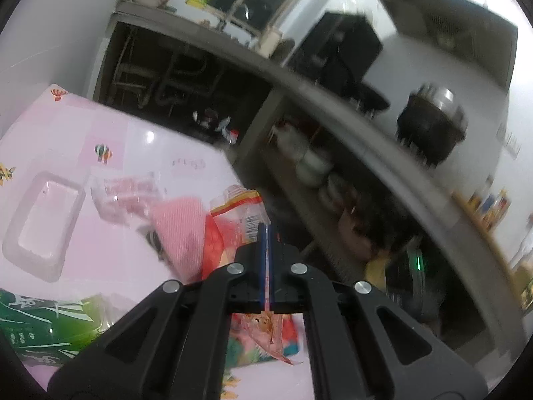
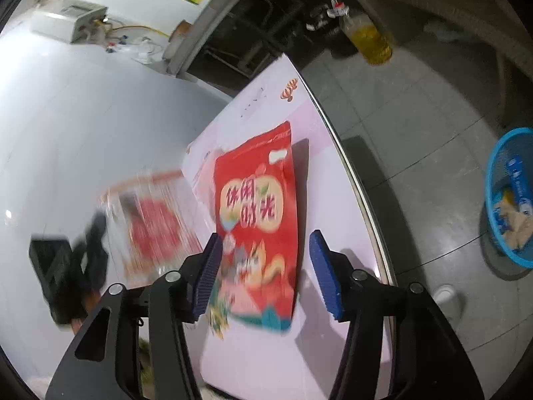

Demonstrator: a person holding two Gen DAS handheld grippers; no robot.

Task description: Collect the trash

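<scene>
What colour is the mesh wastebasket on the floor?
Bright blue; the mesh wastebasket shows best at the right edge of the right wrist view.

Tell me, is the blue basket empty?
No. The blue basket on the floor already holds scraps: a blue-and-white packet and some pale crumpled bits.

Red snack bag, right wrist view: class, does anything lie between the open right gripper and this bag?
Nothing visible does. The red snack bag lies flat on the pink table, its lower part framed by the right gripper, whose jaws stand wide apart.

Right claw (image 2: 265, 273) agape — straddling red snack bag (image 2: 258, 206).
</scene>
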